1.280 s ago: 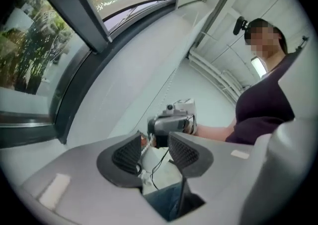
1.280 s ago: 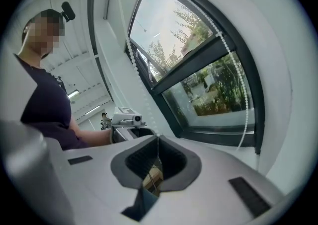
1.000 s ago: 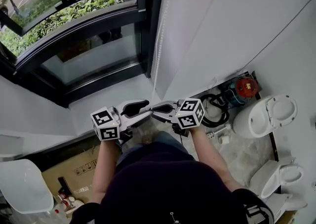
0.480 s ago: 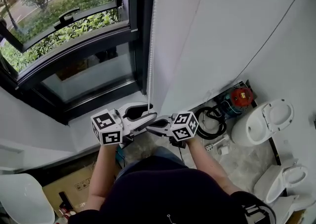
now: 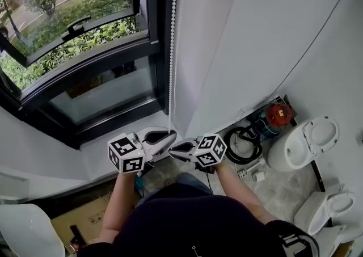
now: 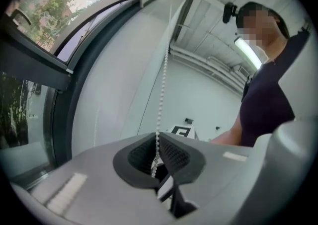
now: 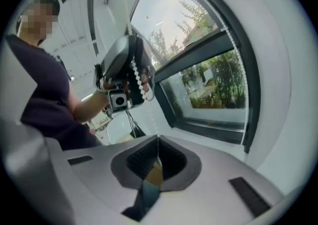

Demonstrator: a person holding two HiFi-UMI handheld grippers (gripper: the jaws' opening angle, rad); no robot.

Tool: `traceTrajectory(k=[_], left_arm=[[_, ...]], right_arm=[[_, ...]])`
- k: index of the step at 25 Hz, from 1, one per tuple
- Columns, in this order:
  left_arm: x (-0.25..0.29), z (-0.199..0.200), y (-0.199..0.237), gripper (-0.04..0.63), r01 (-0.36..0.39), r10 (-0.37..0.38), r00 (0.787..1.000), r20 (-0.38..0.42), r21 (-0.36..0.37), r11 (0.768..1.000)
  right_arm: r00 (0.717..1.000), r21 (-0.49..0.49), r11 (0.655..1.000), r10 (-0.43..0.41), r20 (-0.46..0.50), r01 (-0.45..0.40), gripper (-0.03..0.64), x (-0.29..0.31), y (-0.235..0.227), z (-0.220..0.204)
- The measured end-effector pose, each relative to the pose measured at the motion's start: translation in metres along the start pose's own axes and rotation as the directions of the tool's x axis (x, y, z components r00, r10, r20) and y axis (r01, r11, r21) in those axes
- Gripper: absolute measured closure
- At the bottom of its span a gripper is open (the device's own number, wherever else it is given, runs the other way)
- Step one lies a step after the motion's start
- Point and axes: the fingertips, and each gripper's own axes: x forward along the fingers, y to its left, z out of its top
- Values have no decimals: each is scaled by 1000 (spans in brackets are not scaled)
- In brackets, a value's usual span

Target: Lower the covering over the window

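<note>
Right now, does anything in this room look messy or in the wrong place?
Yes. A white toilet and a second toilet sit loose on the floor by the wall, next to a coiled black hose and a red-topped machine. They look stored there, not fitted, as if the room is unfinished.

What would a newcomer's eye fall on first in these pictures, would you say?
A white bead chain hangs down beside the dark-framed window, and the left hand-held gripper has just closed on it near its lower end. White toilets sit on the floor at right.
</note>
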Motion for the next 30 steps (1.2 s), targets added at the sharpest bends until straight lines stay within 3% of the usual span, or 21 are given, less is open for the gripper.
traceTrajectory(k=[2,6,10,12,15,17,21,27,30], left_arm=[[0,-11,-2,575,21,-21,1000,-20,-21,1000],[-6,-11,-1,575,58,-44,994,104,-142,988],[-4,-8,4,575,70,-50,989,138,-144,987],[-7,-11,7,575,65,-47,990,130,-138,988],[-10,-31,13,575,20,-15,999,41,-119,993],[-11,-43,12,575,16,-13,1000,26,-143,990],[-11,-44,4,575,53,-36,996,87,-191,980],[-9,-40,9,575,43,-21,993,118,-192,981],[-4,-55,10,575,10,-3,999,41,-161,987]], right_arm=[[999,-24,1000,-7,-36,6,603,6,-1,-8],[999,36,999,20,32,-21,603,13,1,-7],[999,26,1000,14,39,-15,603,15,-4,-4],[1000,4,1000,2,17,-2,603,17,-5,-5],[994,-74,997,-34,-108,26,603,23,-6,-24],[989,-86,996,-39,-146,27,603,26,-6,-35],[997,3,1000,-12,-70,12,603,26,-3,-37],[999,20,999,-28,-35,28,603,24,-11,-33],[994,-2,998,-64,-84,64,603,25,-16,-44]])
